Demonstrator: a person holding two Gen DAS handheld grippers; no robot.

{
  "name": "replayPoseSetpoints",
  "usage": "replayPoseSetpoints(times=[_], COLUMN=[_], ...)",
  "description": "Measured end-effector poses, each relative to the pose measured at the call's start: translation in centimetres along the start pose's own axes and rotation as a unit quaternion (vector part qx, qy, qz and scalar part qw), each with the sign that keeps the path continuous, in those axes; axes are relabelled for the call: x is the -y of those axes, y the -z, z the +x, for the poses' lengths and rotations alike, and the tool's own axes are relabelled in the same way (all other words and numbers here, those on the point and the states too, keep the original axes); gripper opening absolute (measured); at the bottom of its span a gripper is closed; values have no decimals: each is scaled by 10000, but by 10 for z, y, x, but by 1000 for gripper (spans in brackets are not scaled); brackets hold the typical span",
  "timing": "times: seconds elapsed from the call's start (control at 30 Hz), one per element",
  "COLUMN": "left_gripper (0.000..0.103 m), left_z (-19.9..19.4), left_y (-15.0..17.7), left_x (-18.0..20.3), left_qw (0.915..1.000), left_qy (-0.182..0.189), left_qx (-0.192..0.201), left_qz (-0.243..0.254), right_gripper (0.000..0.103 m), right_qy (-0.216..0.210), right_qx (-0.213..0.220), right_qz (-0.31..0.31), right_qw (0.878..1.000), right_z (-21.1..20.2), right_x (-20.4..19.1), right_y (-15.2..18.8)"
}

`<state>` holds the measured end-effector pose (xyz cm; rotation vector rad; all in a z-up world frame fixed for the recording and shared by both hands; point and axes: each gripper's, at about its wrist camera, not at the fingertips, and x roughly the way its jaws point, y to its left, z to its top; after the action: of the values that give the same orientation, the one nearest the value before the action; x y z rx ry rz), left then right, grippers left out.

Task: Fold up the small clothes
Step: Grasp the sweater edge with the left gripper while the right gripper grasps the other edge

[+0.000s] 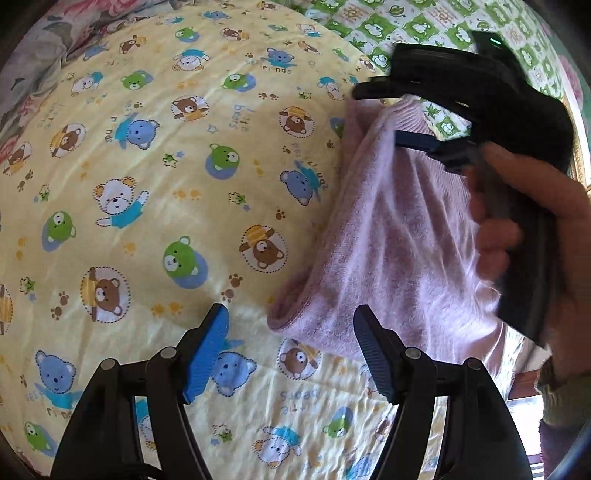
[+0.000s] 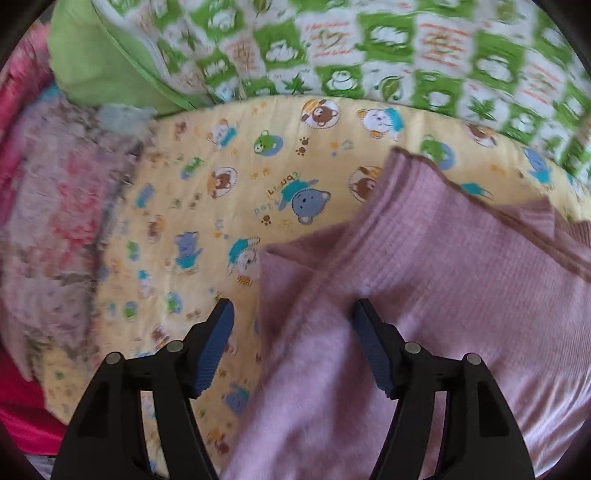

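A small pink knit garment (image 1: 402, 236) lies bunched on a yellow bear-print sheet (image 1: 155, 177). In the left wrist view my left gripper (image 1: 291, 350) is open and empty, just in front of the garment's rolled hem. My right gripper (image 1: 391, 118), held by a hand, is over the garment's far ribbed end with its jaws apart around the cloth edge. In the right wrist view my right gripper (image 2: 291, 343) is open, its right finger over the pink garment (image 2: 424, 295), which lies on the sheet (image 2: 207, 206). The view is blurred.
A green-and-white frog-print quilt (image 2: 369, 48) lies along the far side; it also shows in the left wrist view (image 1: 436, 26). A pink floral blanket (image 2: 55, 206) is heaped at the left. The person's hand (image 1: 546, 236) grips the right tool.
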<state>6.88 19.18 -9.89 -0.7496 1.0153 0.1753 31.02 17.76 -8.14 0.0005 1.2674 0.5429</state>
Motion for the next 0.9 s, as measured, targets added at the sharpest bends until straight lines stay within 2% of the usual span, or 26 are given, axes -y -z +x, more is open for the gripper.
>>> replayPoseSetpoints(times=[0.1,0.17,0.23,0.27,0.3,0.33,0.37,0.4,0.57,0.6,0.7,0.8,0.9], left_gripper=[71,69,65,51,33,27,18,15,13,13,13,13,13], left_z=[6,12,18,19,21,23,23,20,-10,-15,-29,-33,-28], left_y=[-3,-6,-8,-8,-9,-10,-10,-10,-4,-2,4,14,26], left_x=[6,10,15,17,20,23,28,34,75,86,117,157,196], left_qw=[10000,9999,9998,9997,9994,9990,9984,9977,9895,9872,9784,9678,9548], left_qy=[41,42,65,62,62,57,98,104,444,488,744,1020,1304], left_qx=[0,-29,-47,-55,-88,-129,-144,-79,231,279,384,387,296], left_qz=[59,116,179,232,321,414,536,672,1357,1490,1890,2269,2655], right_gripper=[70,64,37,34,24,17,17,16,15,15,15,15,15], right_qy=[133,228,283,133,30,-112,-349,-565,-1081,-1307,-1641,-1688,-1527], right_qx=[-21,5,48,48,45,41,54,88,438,498,589,707,810], right_qz=[34,-58,-55,28,91,165,286,413,520,636,885,993,1046], right_qw=[9999,9997,9996,9999,9999,9998,9990,9975,9918,9881,9807,9781,9794], right_z=[10,10,7,6,4,1,-4,-10,-54,-65,-92,-118,-142], right_x=[2,3,11,18,24,32,40,49,74,86,116,147,178], right_y=[-3,-4,-4,-4,-4,-4,-4,-3,5,7,12,18,23])
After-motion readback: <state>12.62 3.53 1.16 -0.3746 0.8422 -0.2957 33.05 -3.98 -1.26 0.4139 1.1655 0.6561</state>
